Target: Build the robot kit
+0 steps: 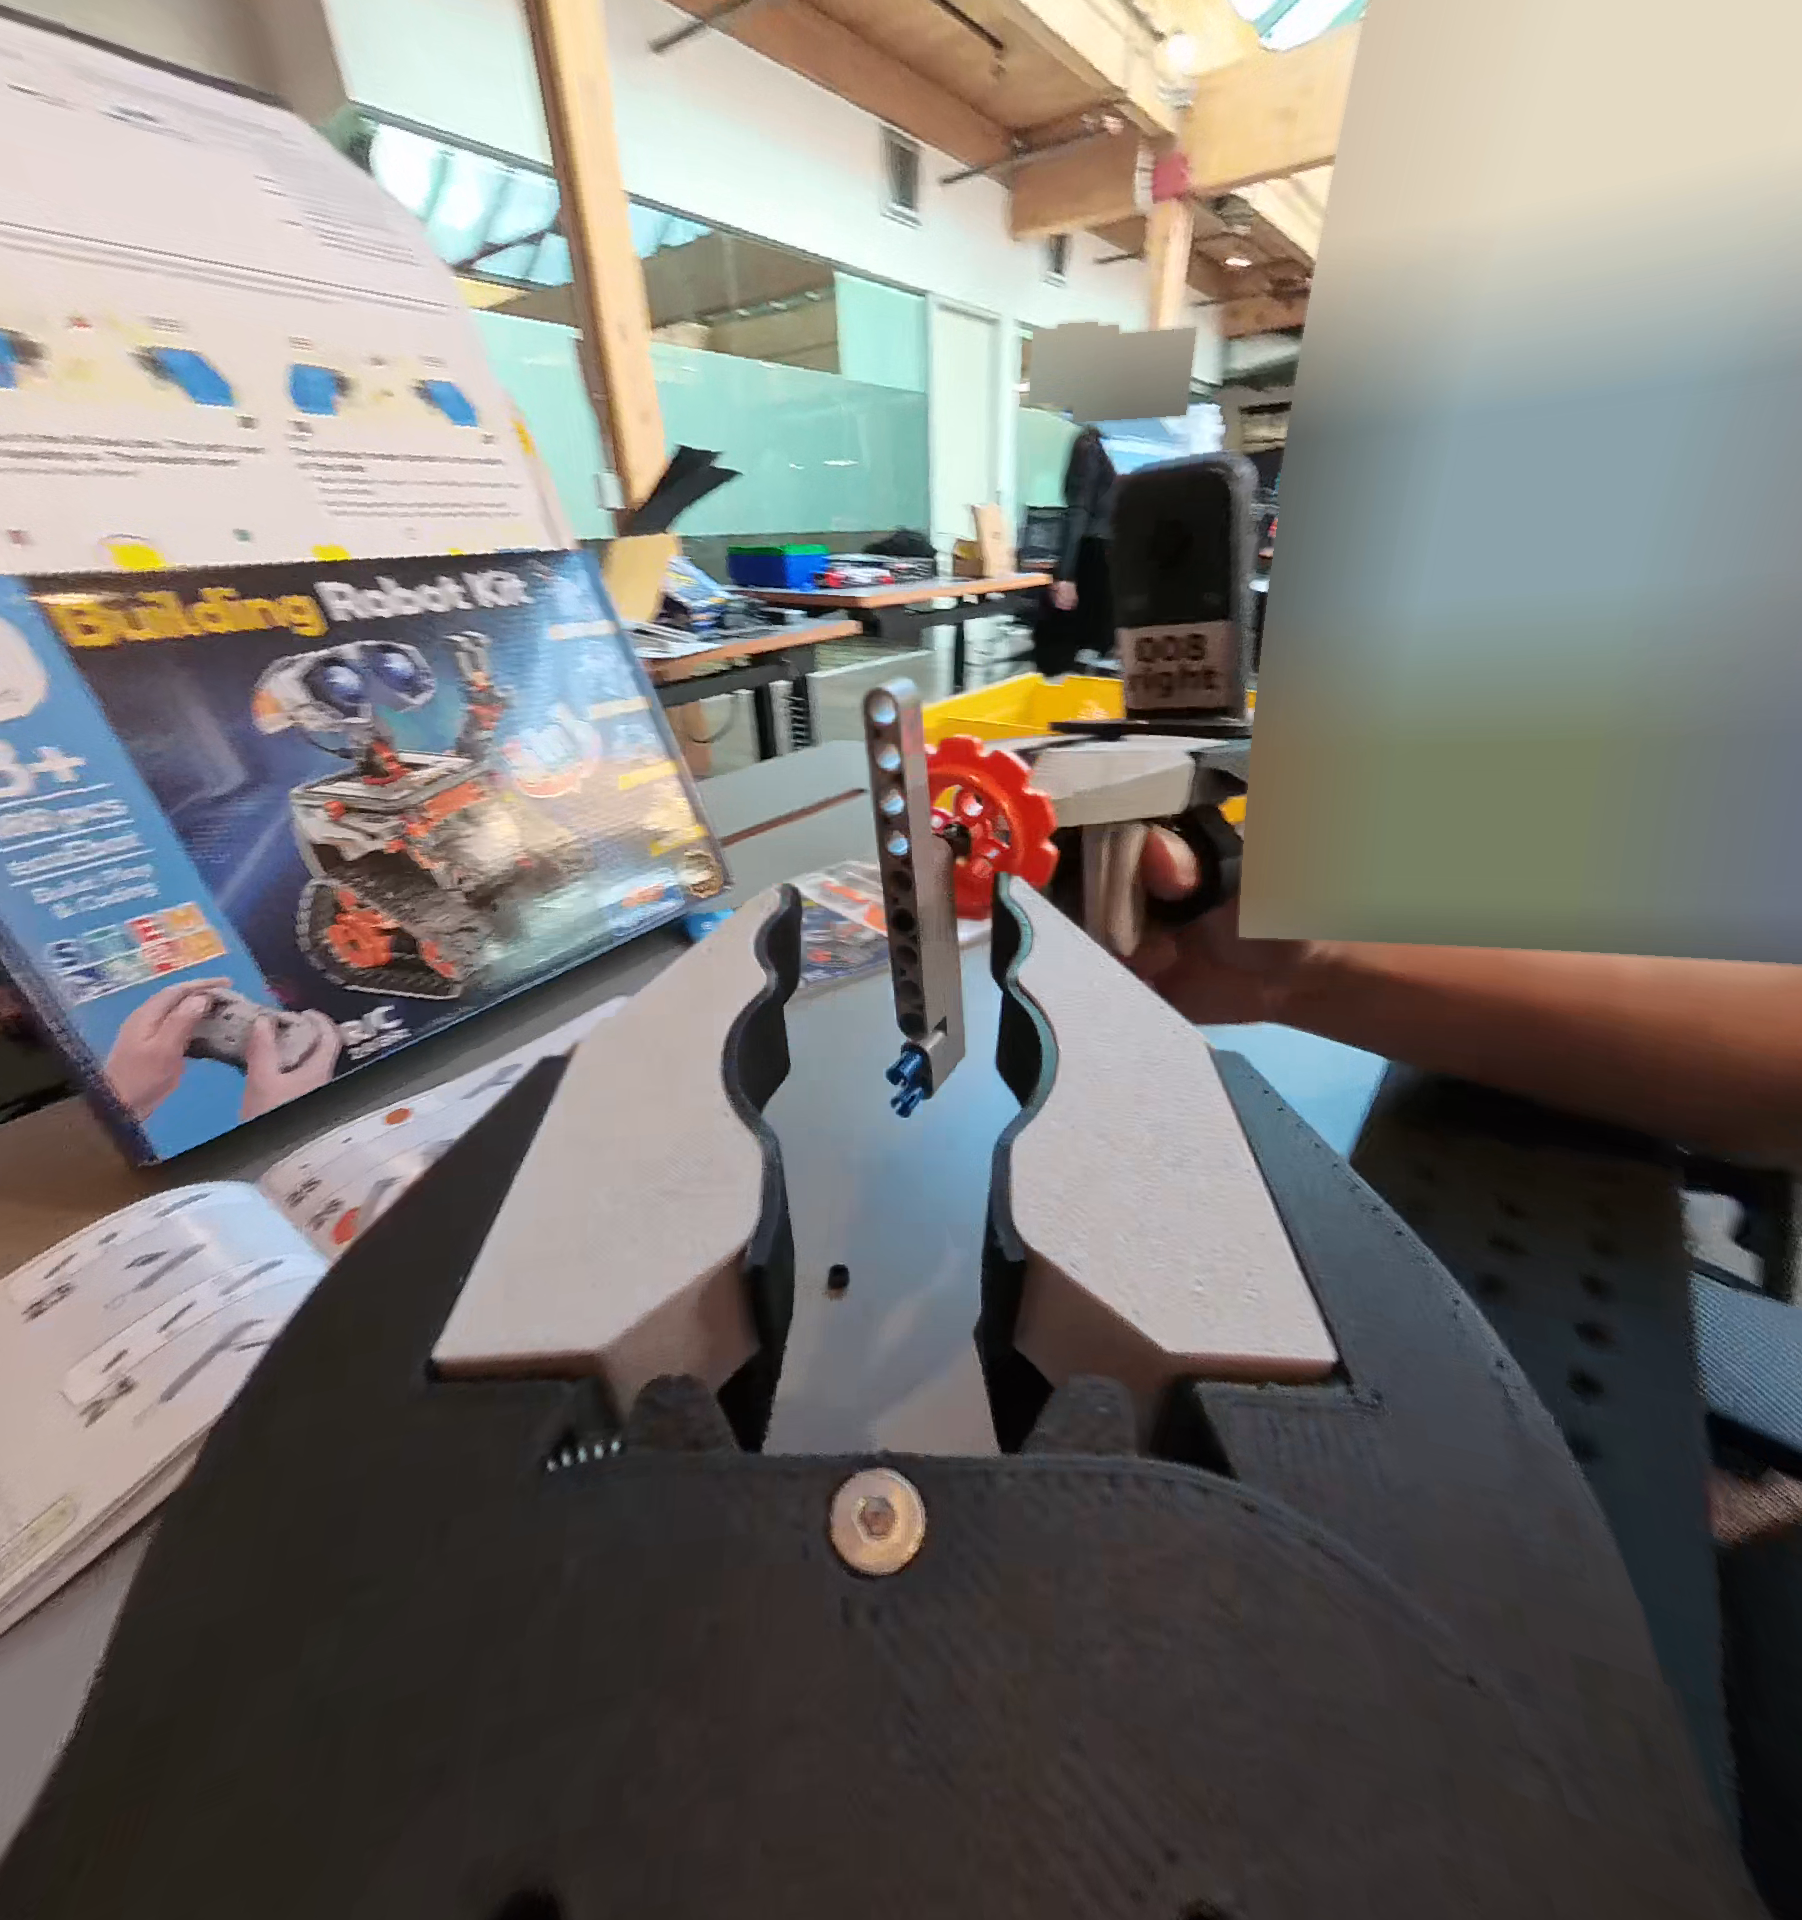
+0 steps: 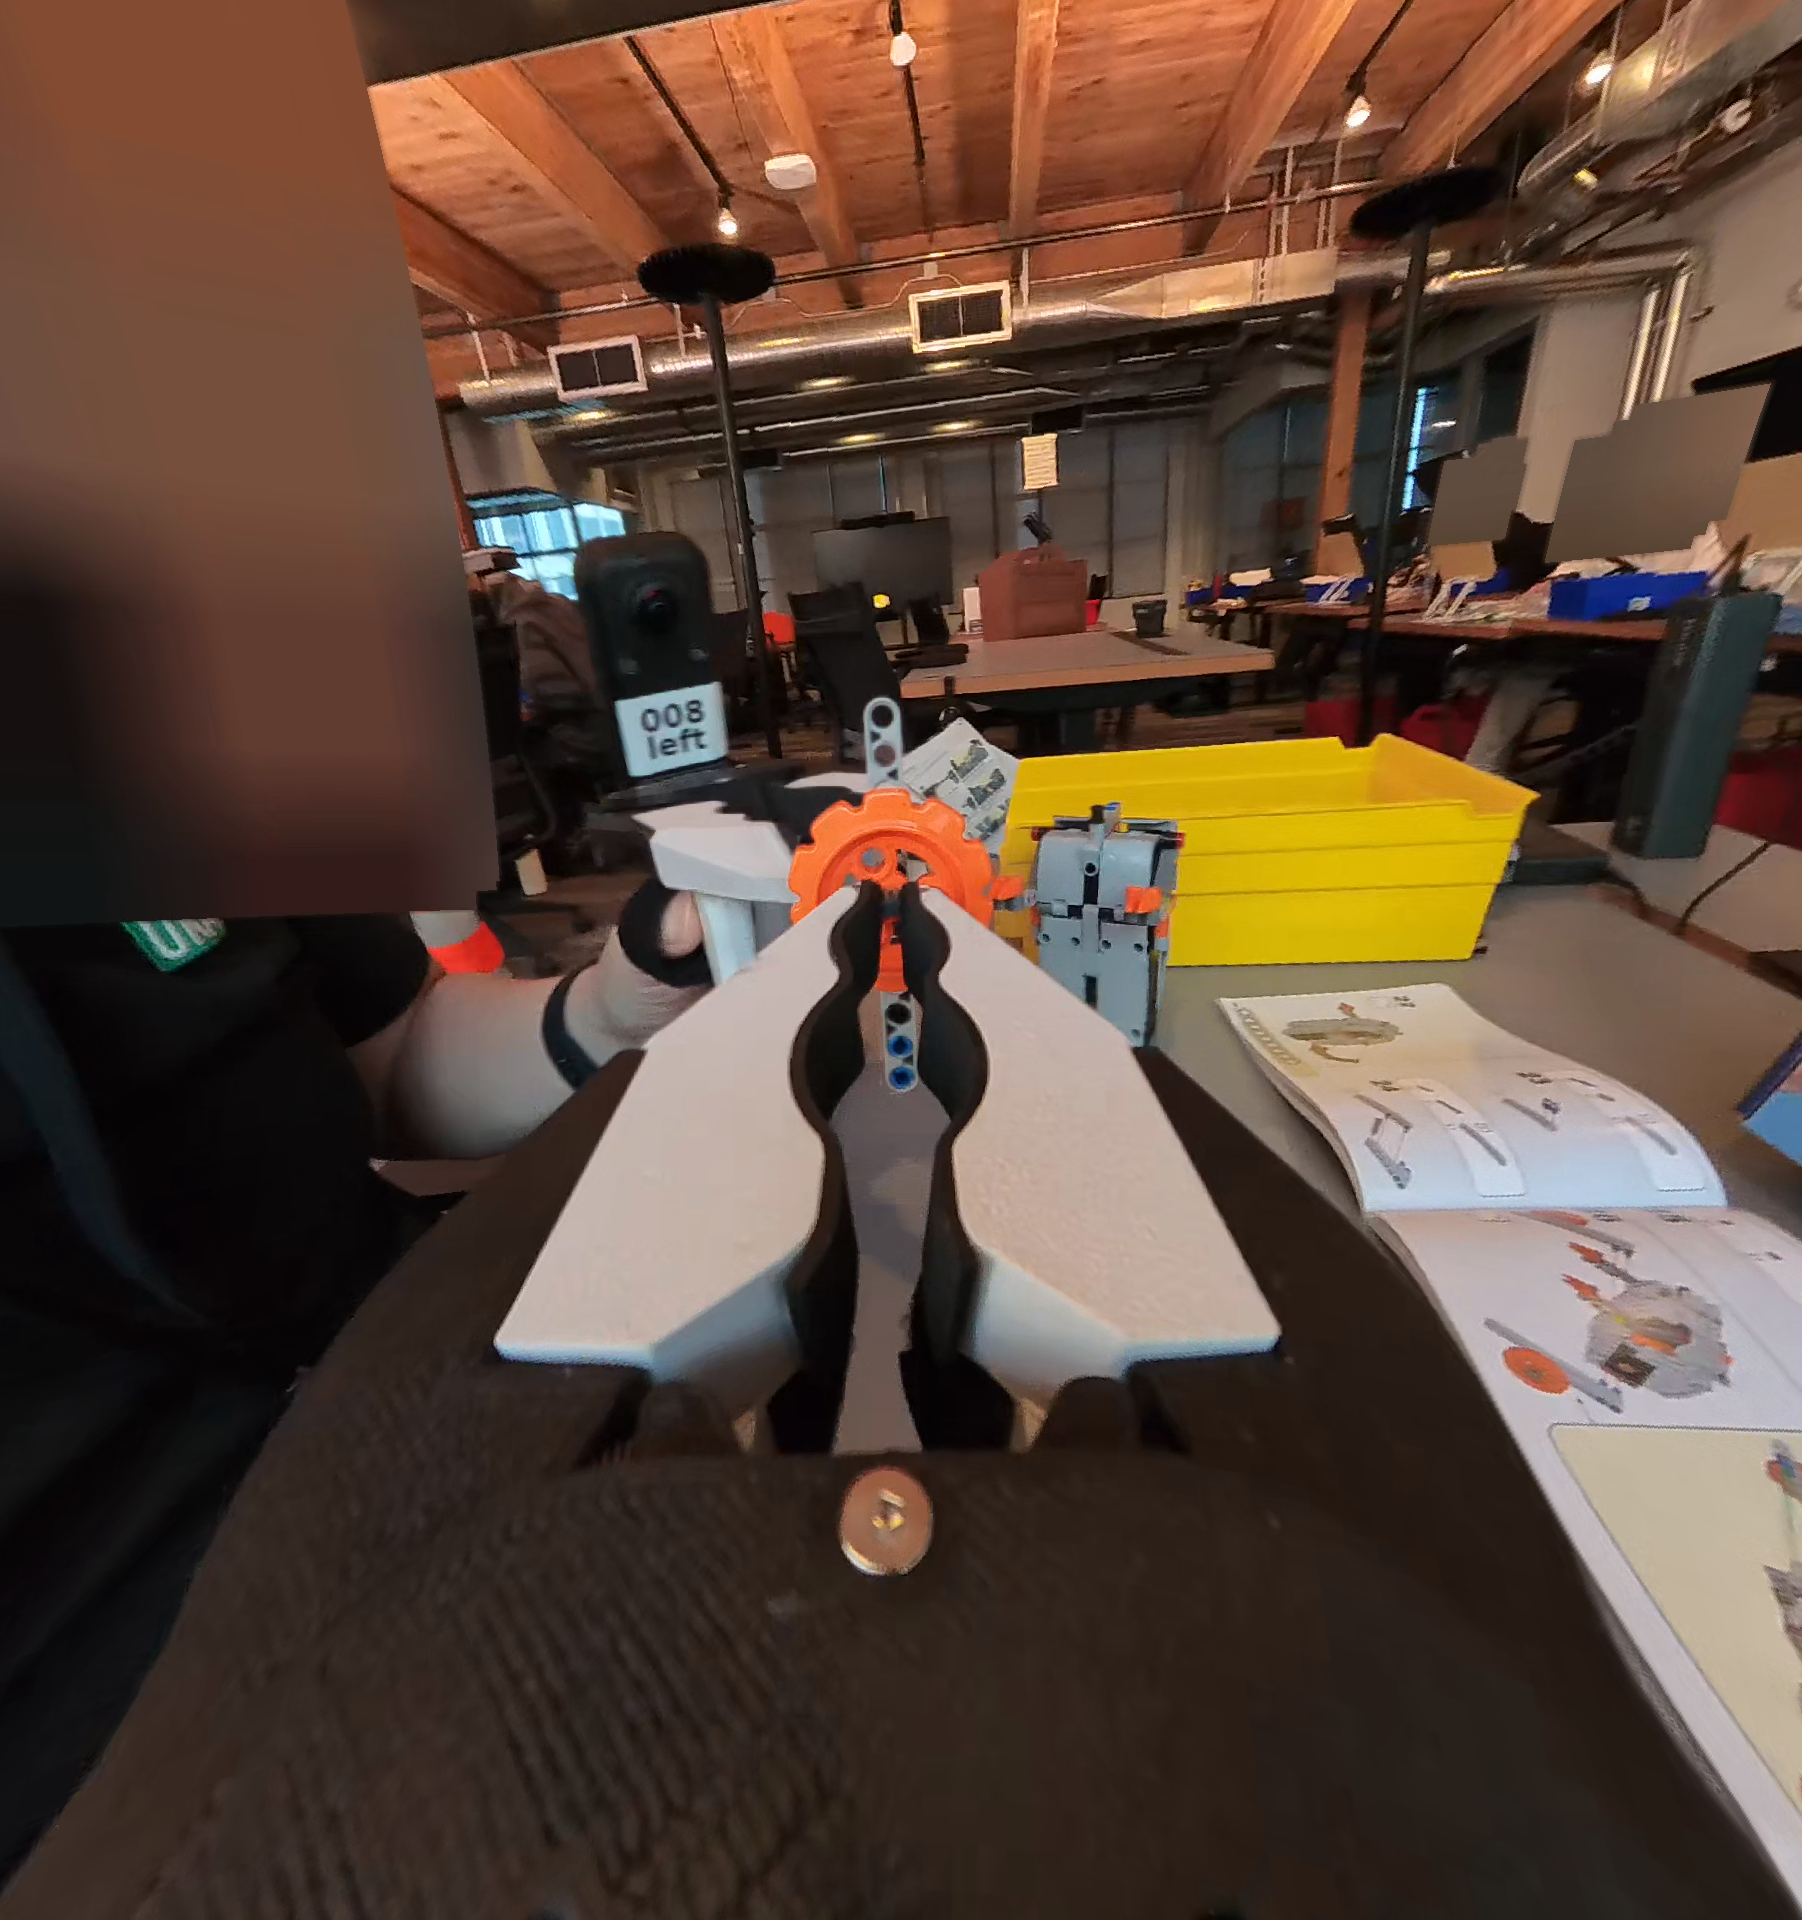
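My right gripper (image 2: 884,902) has its jaws clenched on the orange gear (image 2: 889,854), pinned to an upright grey holed beam (image 1: 909,883) with a blue pin (image 1: 908,1078) at its foot. My left gripper (image 1: 895,914) stands released – the beam between its tips, untouched. Kit box (image 1: 357,821) at ten o'clock; yellow tray (image 2: 1292,852) at one o'clock on the worktop (image 2: 1562,966).

I am looking into an open-plan workshop or maker office: exposed timber ceiling beams (image 2: 1032,135), silver ductwork (image 2: 1084,301), long worktables (image 2: 1073,655) with bins and monitors, glass partitions (image 1: 772,436), possibly meeting rooms behind, though blurred.
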A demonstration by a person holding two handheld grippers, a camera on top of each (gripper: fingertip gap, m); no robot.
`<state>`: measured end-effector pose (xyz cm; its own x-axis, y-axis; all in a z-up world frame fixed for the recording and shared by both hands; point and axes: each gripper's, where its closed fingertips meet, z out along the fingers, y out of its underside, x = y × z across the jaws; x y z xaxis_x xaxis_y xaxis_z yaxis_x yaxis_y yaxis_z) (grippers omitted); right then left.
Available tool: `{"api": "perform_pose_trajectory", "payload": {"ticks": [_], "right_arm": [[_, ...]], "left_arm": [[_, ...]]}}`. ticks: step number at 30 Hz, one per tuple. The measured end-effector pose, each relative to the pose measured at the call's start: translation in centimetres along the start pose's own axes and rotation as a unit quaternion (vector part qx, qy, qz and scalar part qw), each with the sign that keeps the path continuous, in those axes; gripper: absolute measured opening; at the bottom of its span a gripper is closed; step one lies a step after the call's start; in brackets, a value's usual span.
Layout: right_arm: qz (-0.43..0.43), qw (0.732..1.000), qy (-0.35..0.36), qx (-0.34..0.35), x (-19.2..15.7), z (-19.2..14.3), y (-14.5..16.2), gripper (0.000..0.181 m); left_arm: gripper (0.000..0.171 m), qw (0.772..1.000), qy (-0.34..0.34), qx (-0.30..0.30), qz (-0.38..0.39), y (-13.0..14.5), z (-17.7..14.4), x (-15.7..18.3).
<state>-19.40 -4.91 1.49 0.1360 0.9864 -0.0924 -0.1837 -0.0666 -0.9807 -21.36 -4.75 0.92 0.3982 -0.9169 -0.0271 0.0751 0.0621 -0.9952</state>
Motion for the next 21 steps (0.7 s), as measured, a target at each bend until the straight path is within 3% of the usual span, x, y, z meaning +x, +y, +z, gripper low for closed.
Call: {"api": "perform_pose_trajectory", "payload": {"ticks": [4, 10, 14, 21], "right_arm": [[-0.022, 1.000, 0.014, 0.006, -0.33, 0.33, -0.27, 0.002], [-0.052, 0.998, 0.040, -0.009, -0.09, 0.59, 0.06, 0.002], [-0.060, 0.997, 0.043, -0.008, -0.12, 0.59, -0.01, 0.002], [-0.091, 0.994, 0.059, -0.028, -0.15, 0.86, 0.38, 0.002]], "left_arm": [[0.032, 0.996, -0.083, -0.004, 0.039, -0.14, 0.34, -0.49], [0.026, 0.990, -0.124, -0.012, 0.064, -0.32, 0.55, -0.66], [0.016, 0.990, -0.122, -0.008, 0.065, -0.47, 0.51, -0.29], [0.015, 0.991, -0.121, -0.010, 0.056, -0.20, 0.30, -0.60]]}}
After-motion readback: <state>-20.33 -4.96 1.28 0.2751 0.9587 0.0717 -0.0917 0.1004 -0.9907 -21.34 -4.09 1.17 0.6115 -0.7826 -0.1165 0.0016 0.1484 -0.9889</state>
